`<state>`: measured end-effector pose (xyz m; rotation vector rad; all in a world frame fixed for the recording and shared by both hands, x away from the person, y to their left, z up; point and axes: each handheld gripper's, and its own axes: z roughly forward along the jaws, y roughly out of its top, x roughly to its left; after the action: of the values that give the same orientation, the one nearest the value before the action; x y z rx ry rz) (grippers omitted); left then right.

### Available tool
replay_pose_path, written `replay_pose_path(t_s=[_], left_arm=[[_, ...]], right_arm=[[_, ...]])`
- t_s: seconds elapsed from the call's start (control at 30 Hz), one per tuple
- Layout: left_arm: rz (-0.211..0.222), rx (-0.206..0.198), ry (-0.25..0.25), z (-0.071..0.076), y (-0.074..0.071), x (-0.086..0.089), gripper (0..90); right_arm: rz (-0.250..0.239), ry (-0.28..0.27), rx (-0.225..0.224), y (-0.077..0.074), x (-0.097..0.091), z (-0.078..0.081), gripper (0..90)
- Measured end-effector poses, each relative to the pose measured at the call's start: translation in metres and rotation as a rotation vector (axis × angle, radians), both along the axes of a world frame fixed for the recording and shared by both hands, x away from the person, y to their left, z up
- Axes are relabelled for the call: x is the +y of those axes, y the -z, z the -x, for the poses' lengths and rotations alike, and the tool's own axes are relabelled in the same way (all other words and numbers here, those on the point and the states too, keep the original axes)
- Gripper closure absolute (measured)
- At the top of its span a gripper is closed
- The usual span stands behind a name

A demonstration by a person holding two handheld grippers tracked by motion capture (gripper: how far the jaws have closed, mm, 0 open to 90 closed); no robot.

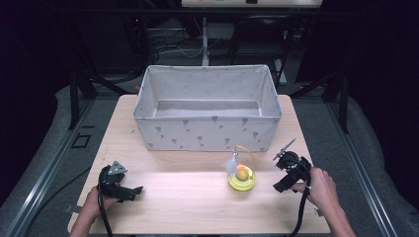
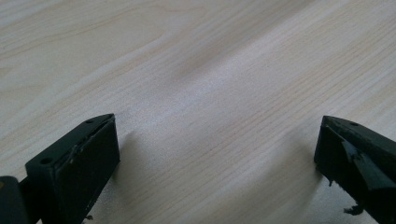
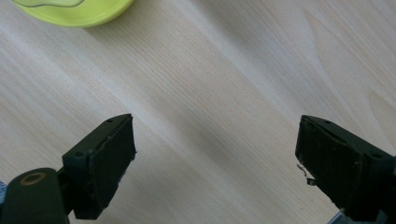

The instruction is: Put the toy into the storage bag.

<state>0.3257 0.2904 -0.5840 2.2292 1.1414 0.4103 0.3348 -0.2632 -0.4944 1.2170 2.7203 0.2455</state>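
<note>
In the high view a yellow-green toy (image 1: pixel 242 177), a round dish with an orange ball and a thin hoop handle, sits on the wooden surface (image 1: pixel 188 197) near its middle front, at about 9 o'clock from the right gripper (image 1: pixel 283 185) and near it. That gripper's jaws stand wide apart over bare wood, holding nothing. The left gripper (image 1: pixel 136 190) rests far off at 9 o'clock, jaws spread and empty. A grey fabric box (image 1: pixel 207 136) stands at 12 o'clock.
</note>
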Motion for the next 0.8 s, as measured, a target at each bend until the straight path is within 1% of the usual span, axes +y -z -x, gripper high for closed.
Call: replay_pose_path(t_s=[0.07,0.13,0.23,0.27,0.33,0.37,0.4,0.43,0.47,0.57,0.63,0.7,0.73,0.8], left_arm=[[0.001,0.000,0.000,0.000,0.000,0.000,0.0],[0.001,0.000,0.000,0.000,0.000,0.000,0.0],[0.002,-0.001,-0.001,0.000,0.000,0.000,0.0],[0.004,-0.001,-0.005,0.001,0.000,0.000,0.0],[0.005,-0.001,-0.006,0.001,0.000,0.000,0.0],[0.005,0.000,-0.006,0.001,0.000,0.000,0.0],[0.006,0.005,-0.003,0.001,0.000,0.000,0.0],[0.006,0.006,-0.004,0.001,0.000,0.000,0.0],[0.007,0.006,-0.004,0.001,0.000,0.000,0.0],[0.005,0.006,-0.001,0.001,0.000,0.000,0.0],[0.005,0.006,-0.001,0.001,0.000,0.000,0.0],[0.005,0.006,-0.001,0.001,0.000,0.000,0.0],[0.005,0.006,-0.001,0.001,0.000,0.000,0.0],[0.005,0.006,-0.001,0.001,0.000,0.000,0.0]], right_arm=[[-0.005,0.000,-0.001,0.000,0.000,0.000,11.6],[0.003,-0.013,0.000,-0.002,0.001,0.001,11.7],[-0.008,-0.025,-0.005,-0.005,0.005,0.002,11.5],[0.006,-0.039,-0.003,-0.007,0.007,0.002,11.4],[0.015,-0.051,-0.006,-0.009,0.009,0.003,11.4],[-0.001,-0.051,-0.011,-0.009,0.011,0.003,11.2],[0.009,-0.063,-0.003,-0.011,0.013,0.003,11.1],[0.018,-0.070,-0.006,-0.013,0.014,0.003,10.9],[-0.002,-0.069,-0.011,-0.013,0.015,0.003,10.4],[0.010,-0.088,-0.010,-0.017,0.019,0.004,9.5],[0.014,-0.104,-0.020,-0.022,0.021,0.004,8.7],[-0.026,-0.107,-0.029,-0.026,0.025,0.005,7.6],[-0.023,-0.121,-0.029,-0.028,0.027,0.005,7.2],[-0.031,-0.128,-0.034,-0.030,0.029,0.005,6.9]])
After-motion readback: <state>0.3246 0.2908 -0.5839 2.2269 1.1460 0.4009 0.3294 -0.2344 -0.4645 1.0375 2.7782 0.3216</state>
